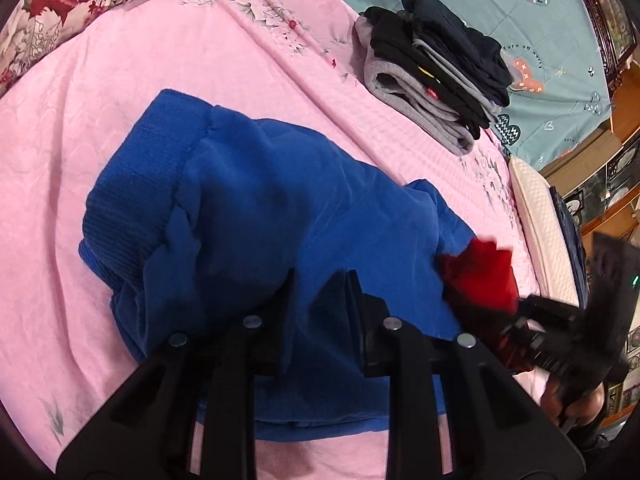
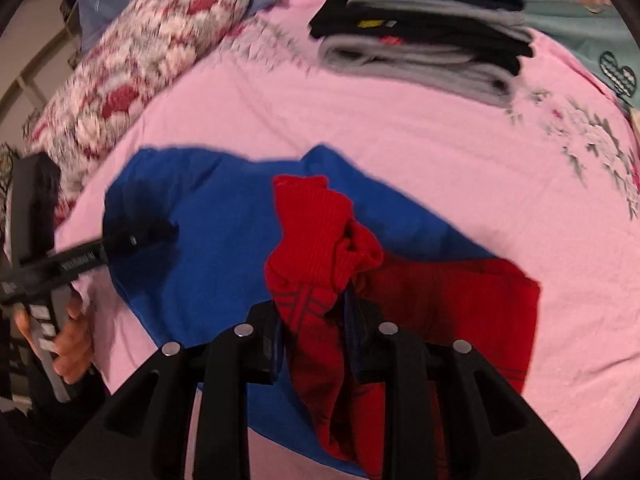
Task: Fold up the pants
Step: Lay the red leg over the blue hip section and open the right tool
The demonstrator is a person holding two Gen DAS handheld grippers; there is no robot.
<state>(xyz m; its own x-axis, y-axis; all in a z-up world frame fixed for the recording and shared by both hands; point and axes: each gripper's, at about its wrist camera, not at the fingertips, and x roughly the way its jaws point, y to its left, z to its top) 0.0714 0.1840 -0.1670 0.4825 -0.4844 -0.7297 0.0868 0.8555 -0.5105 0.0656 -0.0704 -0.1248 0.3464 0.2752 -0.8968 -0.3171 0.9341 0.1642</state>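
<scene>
Left wrist view: we see the left hand-held gripper [image 1: 320,280] pinching the blue pants [image 1: 260,200]; the right hand-held gripper [image 2: 316,312] pinches their red cuff [image 2: 316,232], mid-fold; next, we judge, laying both ends flat on the bed [image 2: 400,128].

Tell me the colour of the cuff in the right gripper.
Red cuff, ribbed; clearest in the right wrist view.
</scene>
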